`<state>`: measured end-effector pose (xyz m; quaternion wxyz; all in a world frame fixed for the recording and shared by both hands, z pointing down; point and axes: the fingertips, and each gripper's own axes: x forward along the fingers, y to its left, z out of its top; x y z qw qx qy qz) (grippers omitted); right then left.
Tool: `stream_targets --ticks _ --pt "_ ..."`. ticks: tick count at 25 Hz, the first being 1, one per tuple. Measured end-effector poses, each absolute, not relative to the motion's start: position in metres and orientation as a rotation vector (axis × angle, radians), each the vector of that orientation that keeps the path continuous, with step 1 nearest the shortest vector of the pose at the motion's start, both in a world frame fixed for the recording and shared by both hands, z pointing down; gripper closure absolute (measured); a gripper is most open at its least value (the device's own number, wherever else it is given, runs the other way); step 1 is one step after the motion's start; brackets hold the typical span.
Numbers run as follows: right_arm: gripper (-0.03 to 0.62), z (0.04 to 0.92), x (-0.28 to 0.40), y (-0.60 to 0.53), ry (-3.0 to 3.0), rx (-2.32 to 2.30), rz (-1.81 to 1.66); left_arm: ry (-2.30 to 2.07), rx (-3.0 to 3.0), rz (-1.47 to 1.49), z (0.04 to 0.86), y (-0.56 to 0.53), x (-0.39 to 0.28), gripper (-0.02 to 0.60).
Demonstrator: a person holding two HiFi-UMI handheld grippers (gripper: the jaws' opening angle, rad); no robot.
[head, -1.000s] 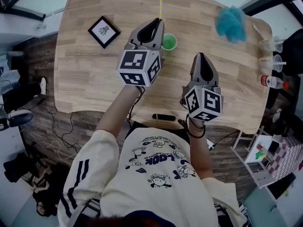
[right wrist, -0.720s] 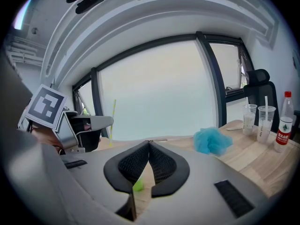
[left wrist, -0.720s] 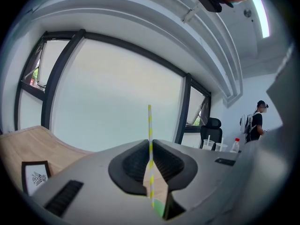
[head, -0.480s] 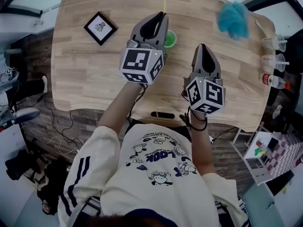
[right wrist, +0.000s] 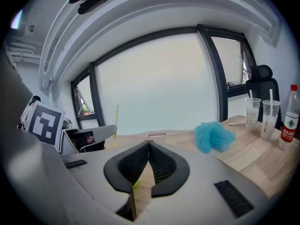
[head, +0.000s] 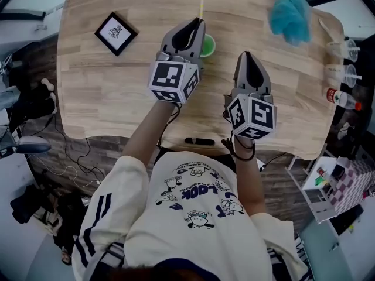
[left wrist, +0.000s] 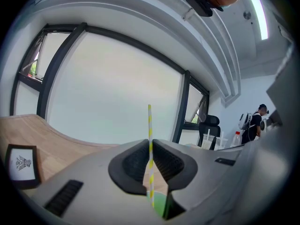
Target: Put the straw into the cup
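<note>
My left gripper (head: 197,23) is shut on a yellow-and-white striped straw (head: 201,7), which stands upright between its jaws (left wrist: 150,125). Directly under it on the wooden table sits the small green cup (head: 208,45), whose green shows below the jaws (left wrist: 160,204). The straw's lower end hangs over the cup; whether it is inside is hidden. To the cup's right my right gripper (head: 247,56) is shut with nothing in it (right wrist: 149,145). It sees the straw (right wrist: 116,118) to its left.
A black picture frame (head: 116,33) lies at the table's left. At the back right is a blue fluffy ball (head: 289,17). Clear cups (head: 343,48) and a bottle (head: 343,98) stand at the right edge. Near the front edge lies a black bar (head: 200,141).
The head camera has shifted slightly. My right gripper has edged forward a little beside the cup. The left gripper still holds the straw over the cup.
</note>
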<state>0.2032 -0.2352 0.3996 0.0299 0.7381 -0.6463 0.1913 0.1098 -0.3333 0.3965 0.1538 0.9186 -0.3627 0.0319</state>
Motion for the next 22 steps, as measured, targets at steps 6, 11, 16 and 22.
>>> stream_targets --ticks 6,11,16,22 --pt "0.597 0.408 0.207 -0.236 -1.977 2.274 0.615 -1.038 2.623 0.132 0.41 -0.33 0.112 0.526" --pt "0.597 0.412 0.205 -0.238 -1.973 2.271 0.621 -1.03 2.607 0.169 0.422 -0.326 0.109 0.525" --pt "0.597 0.414 0.204 -0.239 -1.967 2.268 0.627 -1.025 2.576 0.223 0.433 -0.323 0.107 0.523" --pt "0.598 0.414 0.2 -0.239 -1.967 2.262 0.627 -1.023 2.571 0.246 0.434 -0.319 0.105 0.512"
